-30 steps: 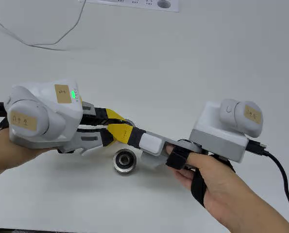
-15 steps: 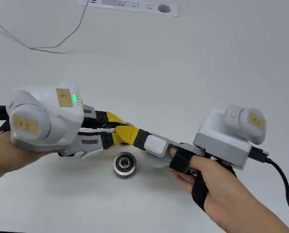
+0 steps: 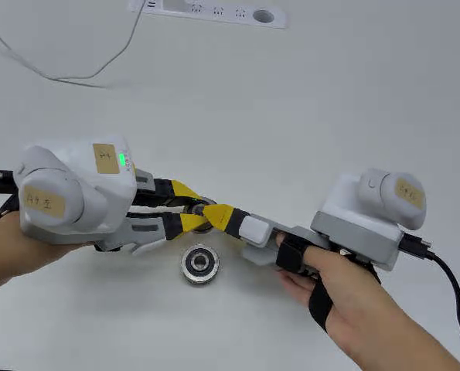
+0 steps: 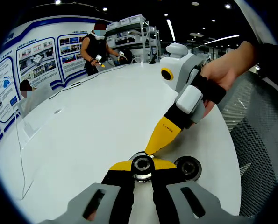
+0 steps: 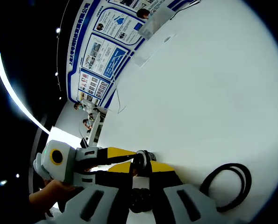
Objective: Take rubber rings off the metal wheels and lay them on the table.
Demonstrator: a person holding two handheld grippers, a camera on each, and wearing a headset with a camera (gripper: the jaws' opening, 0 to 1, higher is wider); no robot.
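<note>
Left tongs are seen clamped on a metal wheel, held just above the bench; in the left gripper view the wheel is gripped between the two yellow tips, its hub turned toward the camera; right tongs are brought in from the right, jaws drawn together, tips set against the wheel's rim; in the right gripper view the right tongs are seen pinched on the black rubber ring around that wheel, the ring not yet off; the yellow tip of the right tongs is shown touching the wheel's top right edge in the left gripper view; a second wheel is lying flat on the bench just below the meeting tips, apart from both tongs, also seen at just right of the held wheel; loose rings are laid flat on the bench to the right in the right gripper view, their count not readable; each gripper is held by a hand, left hand and right hand; a power strip is lying at the far edge, with a thin cable trailing at upper left.
</note>
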